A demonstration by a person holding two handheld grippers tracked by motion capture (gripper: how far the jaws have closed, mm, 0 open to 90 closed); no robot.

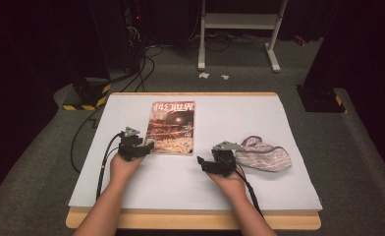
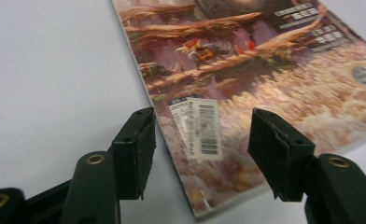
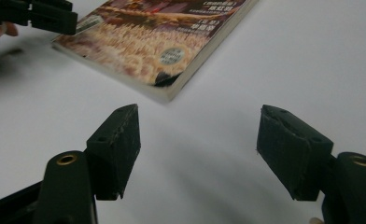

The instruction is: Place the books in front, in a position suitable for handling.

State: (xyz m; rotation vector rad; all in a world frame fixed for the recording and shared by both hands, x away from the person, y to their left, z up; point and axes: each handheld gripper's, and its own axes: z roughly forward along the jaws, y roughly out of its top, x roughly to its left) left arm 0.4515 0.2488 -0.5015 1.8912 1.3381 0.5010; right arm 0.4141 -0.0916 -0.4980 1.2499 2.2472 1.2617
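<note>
A: Where is the magazine?

B: It lies flat on the white sheet that covers the desk. Its near left corner sits between the jaws of the left gripper, with the barcode sticker right in the gap.

A: Do those jaws pinch it?

B: No. They stand spread, one off the spine edge over the sheet, the other over the cover, and neither pad presses on the magazine.

A: And the right gripper?

B: Its jaws are spread too, with nothing but bare sheet between them. The near right corner of the magazine lies ahead of them, a little toward the left jaw, apart from both. The round sticker on the cover sits just behind that corner.

A: Anything farther out?

B: From the high view, a striped cloth lies bunched on the sheet just beside the right gripper, on the side away from the magazine. The left gripper's jaws also show at the far left corner of the right gripper view, over the magazine's edge.
</note>
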